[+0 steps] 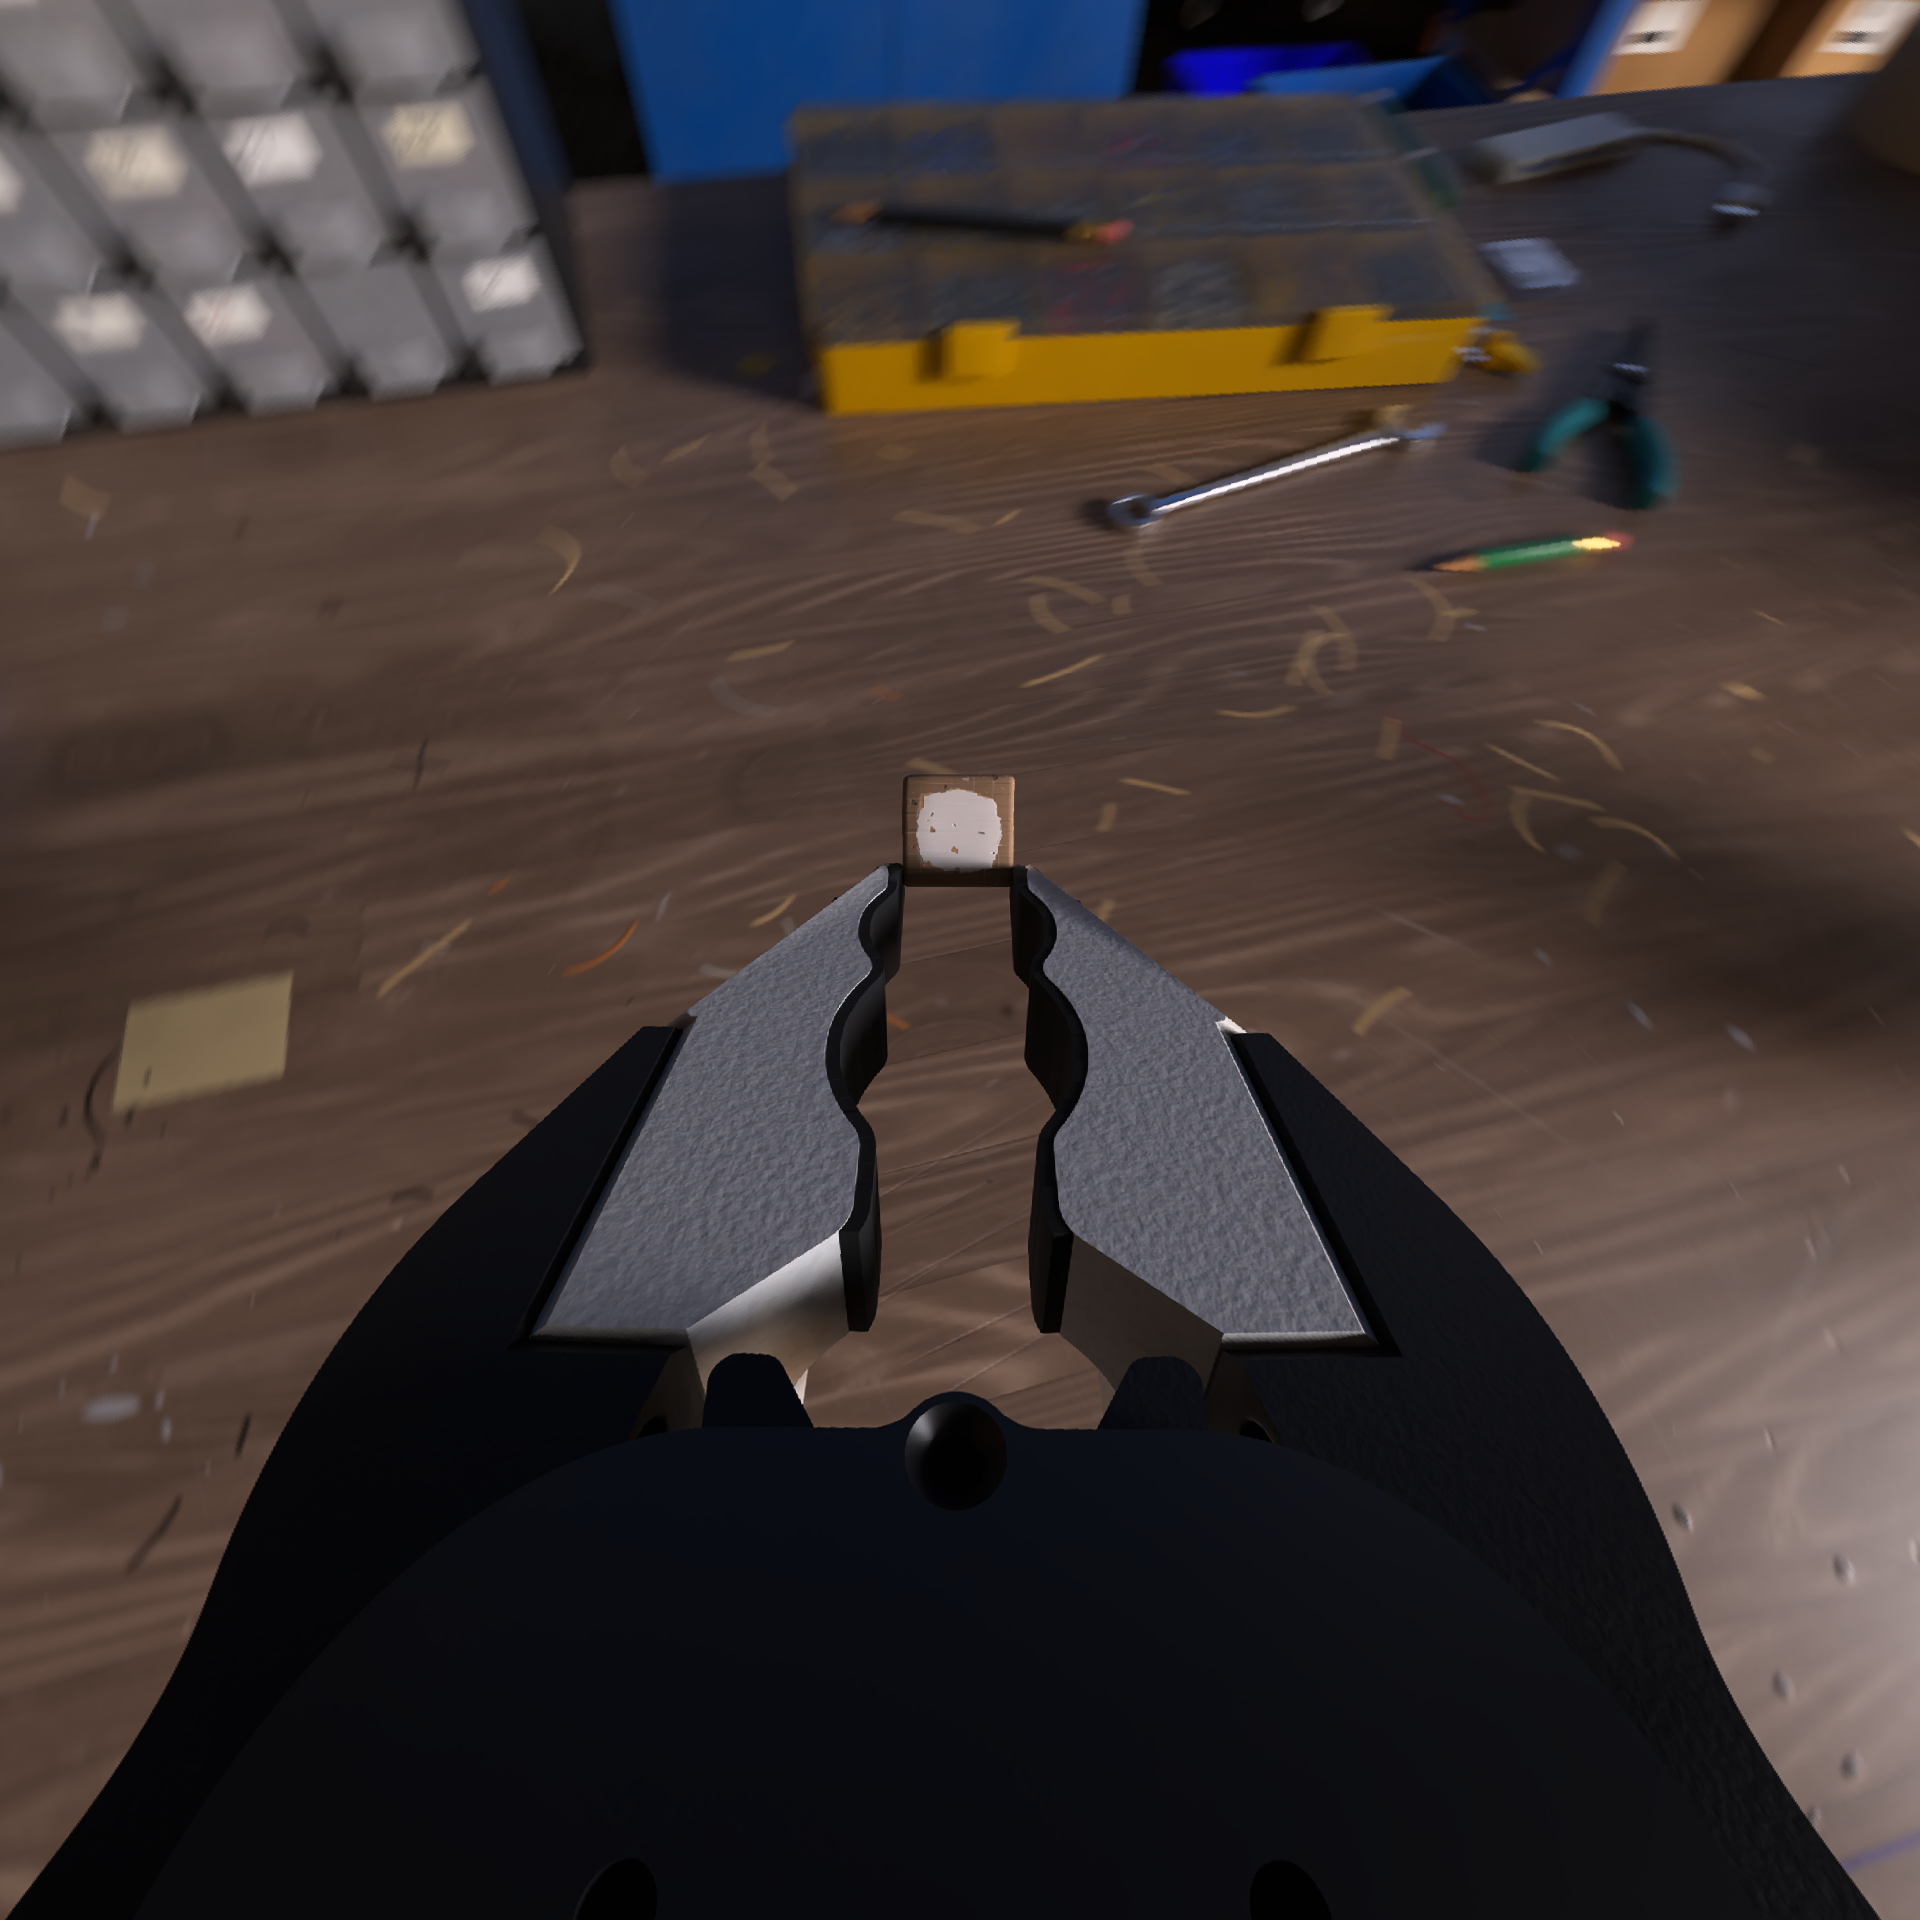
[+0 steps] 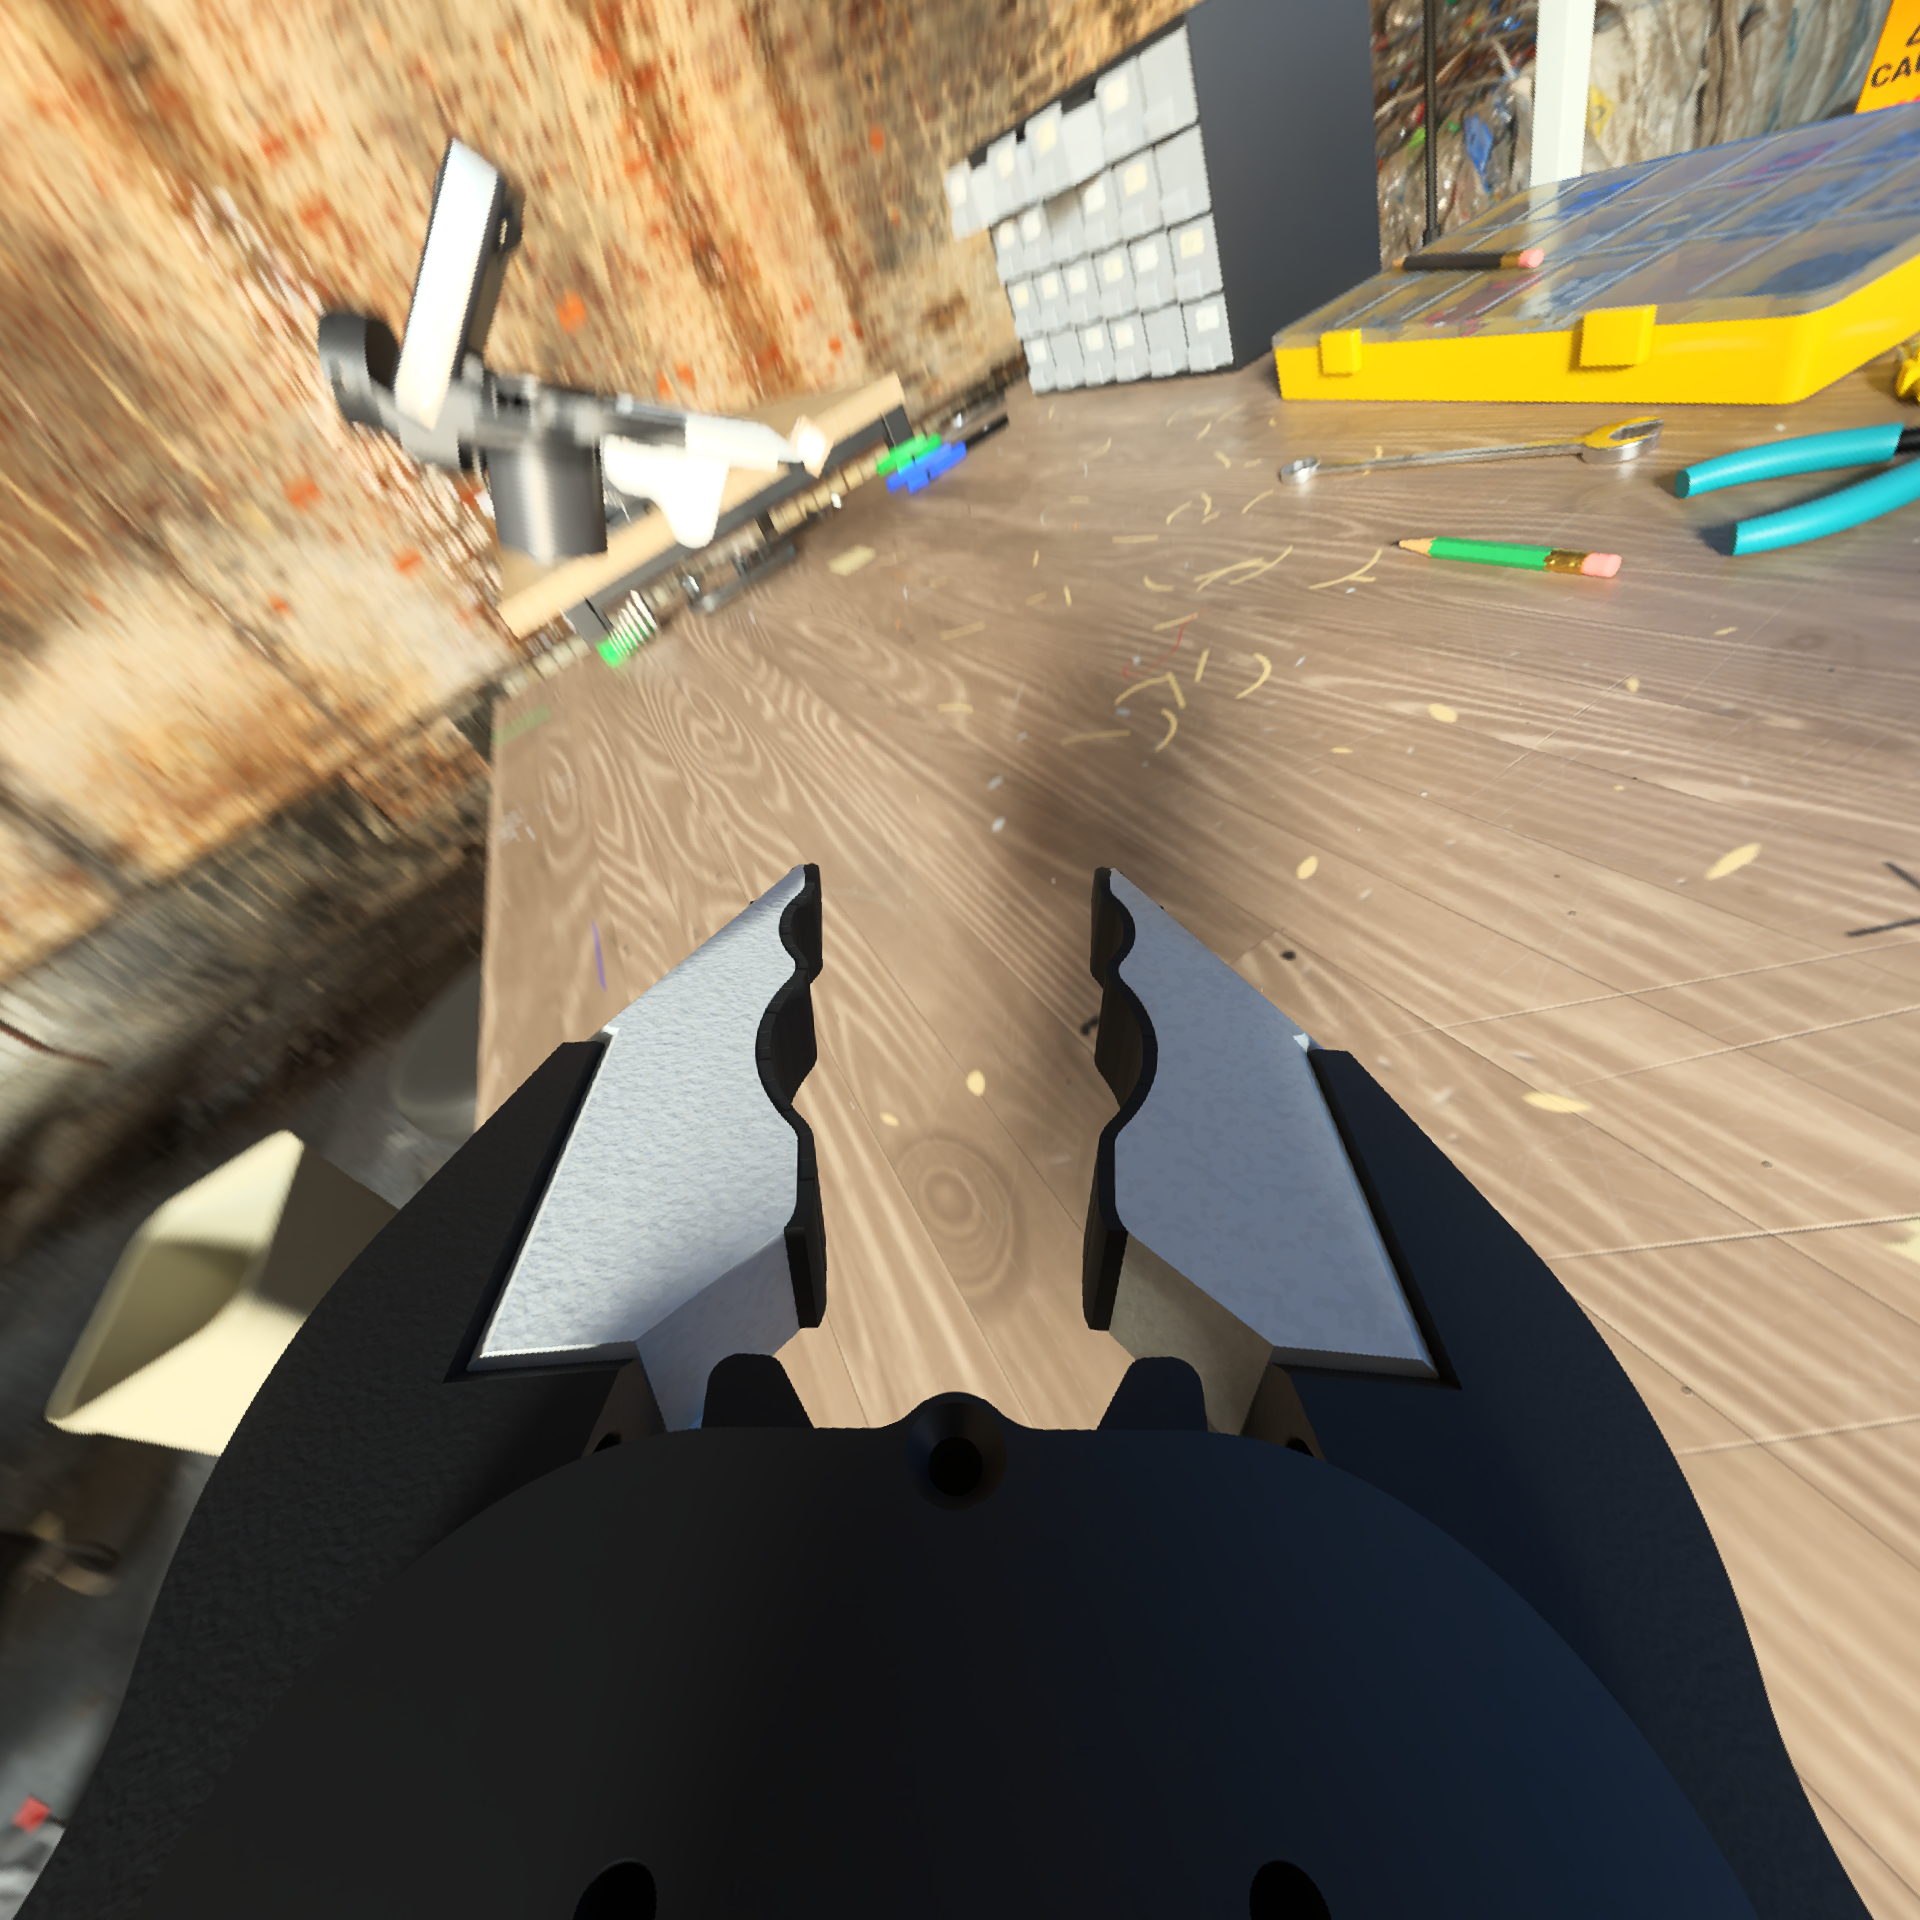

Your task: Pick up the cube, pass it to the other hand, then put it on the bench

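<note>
A small tan cube (image 1: 958, 831) with a worn white patch on its face sits pinched between the tips of my left gripper (image 1: 958, 878), which is shut on it above the wooden bench (image 1: 416, 727). In the right wrist view, the left gripper (image 2: 499, 416) shows far off at the upper left, in the air above the bench's left edge, with the cube (image 2: 814, 442) at its tips. My right gripper (image 2: 956, 883) is open and empty, low over the bench (image 2: 1351, 935) near its left edge.
A yellow organiser case (image 1: 1143, 364), a grey drawer cabinet (image 1: 260, 260), a wrench (image 1: 1257, 478), teal pliers (image 1: 1600, 436) and a green pencil (image 1: 1527, 551) lie at the back. The bench drops off at its left edge (image 2: 488, 935). A beige box (image 2: 187, 1299) sits below it.
</note>
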Robot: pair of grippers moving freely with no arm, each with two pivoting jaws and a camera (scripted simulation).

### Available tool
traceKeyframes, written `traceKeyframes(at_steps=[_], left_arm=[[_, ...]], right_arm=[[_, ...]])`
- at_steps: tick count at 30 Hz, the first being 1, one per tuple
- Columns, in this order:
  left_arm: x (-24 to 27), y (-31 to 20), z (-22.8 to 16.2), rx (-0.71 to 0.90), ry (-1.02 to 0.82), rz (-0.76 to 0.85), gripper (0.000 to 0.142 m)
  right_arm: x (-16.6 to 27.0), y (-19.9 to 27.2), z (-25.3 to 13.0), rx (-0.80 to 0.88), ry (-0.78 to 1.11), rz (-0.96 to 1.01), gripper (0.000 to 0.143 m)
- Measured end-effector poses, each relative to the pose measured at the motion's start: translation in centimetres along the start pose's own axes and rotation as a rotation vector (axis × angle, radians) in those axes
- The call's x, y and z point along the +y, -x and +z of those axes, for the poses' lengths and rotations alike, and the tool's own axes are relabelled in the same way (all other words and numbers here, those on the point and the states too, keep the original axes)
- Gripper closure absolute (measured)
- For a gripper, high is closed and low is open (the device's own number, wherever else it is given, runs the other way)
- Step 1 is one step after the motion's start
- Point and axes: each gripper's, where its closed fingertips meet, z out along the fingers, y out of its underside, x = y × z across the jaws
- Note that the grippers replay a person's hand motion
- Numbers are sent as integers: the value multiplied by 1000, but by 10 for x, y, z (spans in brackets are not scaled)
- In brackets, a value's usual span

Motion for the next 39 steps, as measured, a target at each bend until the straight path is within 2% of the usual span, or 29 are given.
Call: traceKeyframes(at_steps=[2,5,10,14,18,20,21,22,23,24,28,30,31,33,36,39], left_arm=[[-5,-29,-11,92,-73,126,122],[-16,-82,-23,272,-217,332,122],[-35,-184,-41,561,-439,636,122],[-34,-251,-40,723,-472,815,122],[-25,-288,-34,803,-454,944,122],[-21,-299,-31,817,-447,990,122],[-19,-302,-28,814,-441,1007,122],[-17,-305,-25,813,-431,1014,122],[-16,-306,-23,809,-424,1007,122],[-16,-307,-21,805,-416,992,122],[-7,-304,-14,750,-326,880,119],[-2,-294,-17,706,-298,796,81],[0,-288,-20,692,-301,731,72],[6,-269,-22,616,-297,564,70],[23,-227,-12,388,-248,303,72],[46,-184,-3,161,-129,239,78]], right_arm=[[-11,-5,-1,-49,-53,119,90],[-30,3,6,-245,-97,359,88],[-52,41,48,-578,-35,597,81],[-67,67,82,-834,36,797,76],[-71,66,97,-914,53,879,73],[-69,60,99,-915,51,891,79],[-68,58,99,-917,54,888,86],[-67,57,98,-927,53,879,99],[-65,54,98,-933,48,881,112],[-64,52,97,-932,38,883,119],[-57,45,99,-866,38,848,122],[-54,41,95,-825,33,822,121],[-51,38,94,-785,34,790,122],[-45,34,89,-674,46,682,122],[-40,22,76,-464,73,473,122],[-58,-15,42,-165,100,213,122]])
